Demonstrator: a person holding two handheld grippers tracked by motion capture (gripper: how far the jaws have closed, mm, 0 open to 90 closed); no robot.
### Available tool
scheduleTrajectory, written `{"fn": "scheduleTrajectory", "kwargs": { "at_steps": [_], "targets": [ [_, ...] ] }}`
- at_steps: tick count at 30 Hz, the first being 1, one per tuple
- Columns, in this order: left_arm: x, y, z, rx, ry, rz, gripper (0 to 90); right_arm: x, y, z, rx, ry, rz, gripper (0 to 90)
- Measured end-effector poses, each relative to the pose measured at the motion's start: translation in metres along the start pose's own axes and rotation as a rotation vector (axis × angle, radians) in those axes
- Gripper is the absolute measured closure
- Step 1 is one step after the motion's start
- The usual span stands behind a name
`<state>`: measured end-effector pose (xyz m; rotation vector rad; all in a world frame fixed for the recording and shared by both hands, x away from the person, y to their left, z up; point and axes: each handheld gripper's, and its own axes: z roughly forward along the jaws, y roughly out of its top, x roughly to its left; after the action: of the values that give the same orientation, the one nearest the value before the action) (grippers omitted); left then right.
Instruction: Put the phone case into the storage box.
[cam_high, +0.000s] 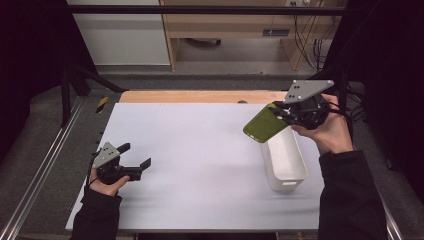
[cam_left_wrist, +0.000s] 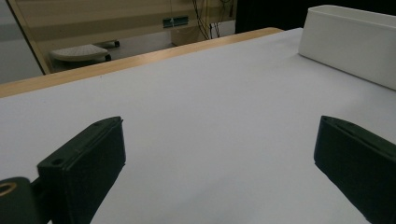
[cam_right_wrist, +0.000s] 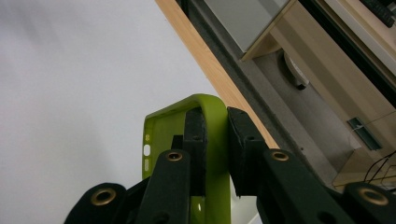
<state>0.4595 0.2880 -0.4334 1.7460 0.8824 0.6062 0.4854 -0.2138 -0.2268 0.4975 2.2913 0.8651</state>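
Right gripper (cam_high: 280, 114) is clamped on one side wall of the green phone case (cam_high: 265, 125), held in the air over the far end of the white bin (cam_high: 285, 162), long axis slanting down-left; soft, matte shell. Left gripper (cam_high: 137, 160) rests well apart, jaws spread, nothing between them

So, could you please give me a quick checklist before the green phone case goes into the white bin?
1. Right gripper shut on the green phone case: ok, jaws pinch one side wall.
2. Case held above the white bin, at its far end: ok.
3. Bin interior free: ok, as far as the high view shows.
4. Left gripper open, near the table's left edge, away from the bin: ok.
5. Grip firm enough: cannot tell.
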Motion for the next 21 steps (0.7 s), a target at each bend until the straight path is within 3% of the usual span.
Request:
{"fn": "scheduleTrajectory", "kwargs": {
  "at_steps": [21],
  "targets": [
    [0.0,-0.001,0.002,0.006,-0.002,0.008,1.9,-0.027,-0.007,0.014,0.083,-0.05,-0.074,78.7]
  ]
}}
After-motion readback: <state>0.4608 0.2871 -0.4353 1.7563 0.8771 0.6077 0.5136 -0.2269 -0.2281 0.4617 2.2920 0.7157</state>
